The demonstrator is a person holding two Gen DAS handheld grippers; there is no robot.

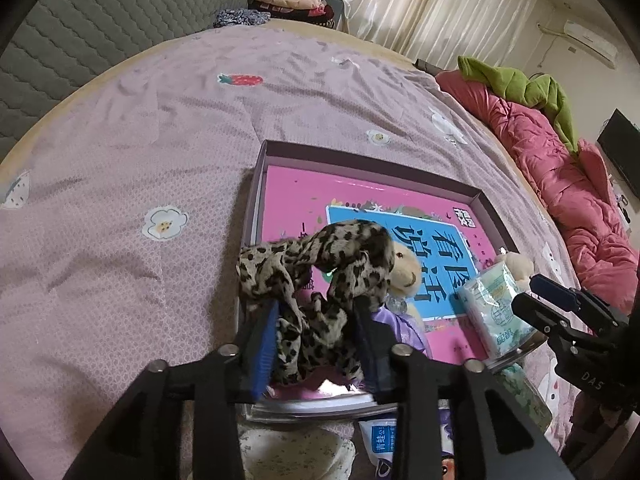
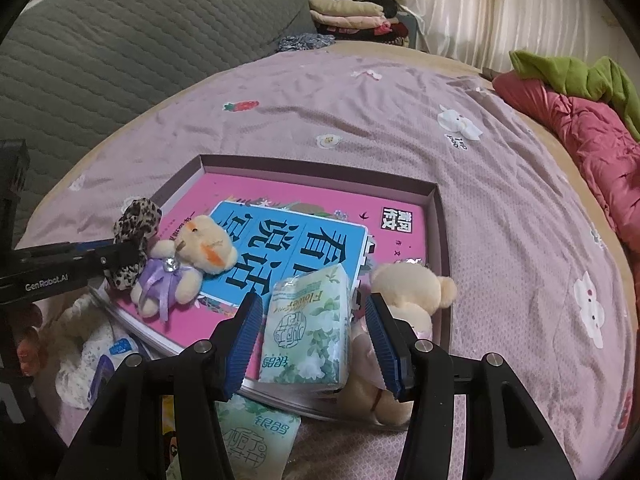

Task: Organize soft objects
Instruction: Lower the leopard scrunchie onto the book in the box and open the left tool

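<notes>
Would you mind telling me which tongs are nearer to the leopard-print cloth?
Left. The left tongs straddle the leopard-print cloth, while the right tongs sit off to its side around the tissue pack.

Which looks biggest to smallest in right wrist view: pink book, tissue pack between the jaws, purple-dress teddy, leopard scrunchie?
1. Pink book
2. Tissue pack, though it sits nearest the camera
3. Purple-dress teddy
4. Leopard scrunchie, partly hidden by the left gripper
</notes>
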